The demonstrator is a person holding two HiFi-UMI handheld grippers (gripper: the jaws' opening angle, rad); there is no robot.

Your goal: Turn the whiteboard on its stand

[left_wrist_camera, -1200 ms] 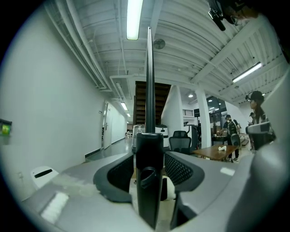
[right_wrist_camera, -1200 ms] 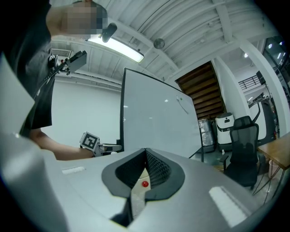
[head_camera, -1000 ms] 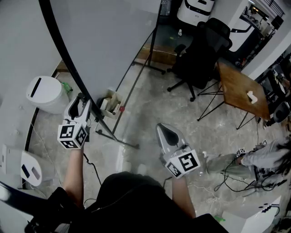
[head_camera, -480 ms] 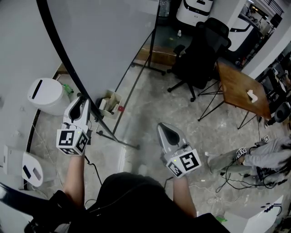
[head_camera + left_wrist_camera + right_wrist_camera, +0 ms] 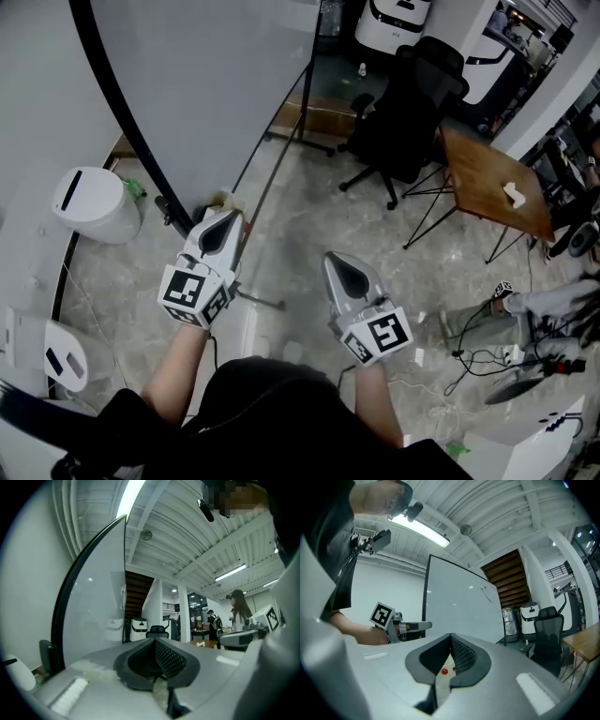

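Two grippers: both low-centre in head view, pointing toward 12 o'clock, apart from each other.
L gripper: jaws clenched, have just been closing; nothing betw. them. Tip just beside the stand's slanted pole, near the whiteboard's lower corner; contact w/ pole can't tell.
R gripper: jaws clenched, gripping nothing. Thin slit betw. them shows floor + small red thing. Sits at 3 o'clock of L gripper, over open floor.
whiteboard: big, upright on its stand, fills 11 o'clock of head view; held by neither gripper.
frame: black, runs along whiteboard's near edge, 10 o'clock.
stand: black tube legs on floor, foot bar at 12 o'clock.
bin: white, round, slot in lid, 9 o'clock, on far side of frame.
office chair: black, 1 o'clock.
tabletop: wood, 2 o'clock, small white item on it.
person: low at 3 o'clock, cables nearby.
floor: grey, marbled.
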